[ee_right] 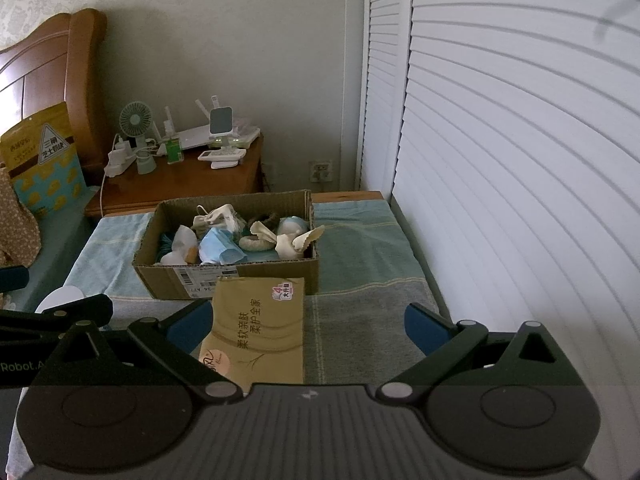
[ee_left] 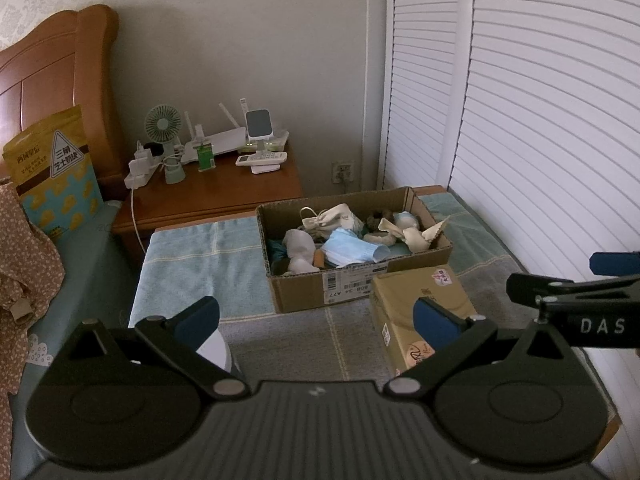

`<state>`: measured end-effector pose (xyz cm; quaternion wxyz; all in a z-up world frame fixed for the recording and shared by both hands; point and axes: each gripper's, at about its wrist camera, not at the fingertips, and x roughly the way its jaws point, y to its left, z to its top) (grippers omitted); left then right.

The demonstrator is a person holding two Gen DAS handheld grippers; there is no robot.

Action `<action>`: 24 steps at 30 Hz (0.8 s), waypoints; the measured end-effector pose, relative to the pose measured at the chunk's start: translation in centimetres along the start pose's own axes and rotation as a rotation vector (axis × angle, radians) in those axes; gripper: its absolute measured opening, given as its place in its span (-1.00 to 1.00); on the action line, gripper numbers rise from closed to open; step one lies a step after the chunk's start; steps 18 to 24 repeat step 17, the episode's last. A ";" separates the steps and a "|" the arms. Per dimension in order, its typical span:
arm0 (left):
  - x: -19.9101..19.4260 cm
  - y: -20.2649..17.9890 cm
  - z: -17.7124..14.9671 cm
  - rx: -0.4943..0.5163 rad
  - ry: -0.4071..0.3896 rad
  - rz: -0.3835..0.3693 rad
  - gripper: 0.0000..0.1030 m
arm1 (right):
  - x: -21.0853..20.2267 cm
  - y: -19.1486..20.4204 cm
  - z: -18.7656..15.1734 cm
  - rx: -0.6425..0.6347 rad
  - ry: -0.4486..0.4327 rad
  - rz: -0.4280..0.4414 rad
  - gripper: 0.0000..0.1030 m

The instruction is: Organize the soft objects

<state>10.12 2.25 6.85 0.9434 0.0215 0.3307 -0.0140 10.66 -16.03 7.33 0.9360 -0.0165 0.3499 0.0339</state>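
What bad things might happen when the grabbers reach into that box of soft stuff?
1. The cardboard box is crammed, and the blue face mask lies tangled with the white cloth bag, so pulling one thing may drag out another.
2. The tissue pack sits right in front of the box; the open right gripper could bump it while reaching in.
3. The open left gripper is close beside the right one, so they might knock together.

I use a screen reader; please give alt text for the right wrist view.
An open gripper hovers over a tan tissue pack lying against a cardboard box of soft items, including a blue face mask, on a towel-covered surface.
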 end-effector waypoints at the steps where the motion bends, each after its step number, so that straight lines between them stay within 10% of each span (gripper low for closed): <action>1: 0.0 0.0 0.0 0.000 0.000 -0.001 0.99 | 0.0 0.0 0.0 0.000 0.000 0.001 1.00; 24: -0.1 -0.2 0.0 0.000 -0.001 -0.001 0.99 | -0.1 -0.2 -0.2 0.001 -0.001 -0.003 1.00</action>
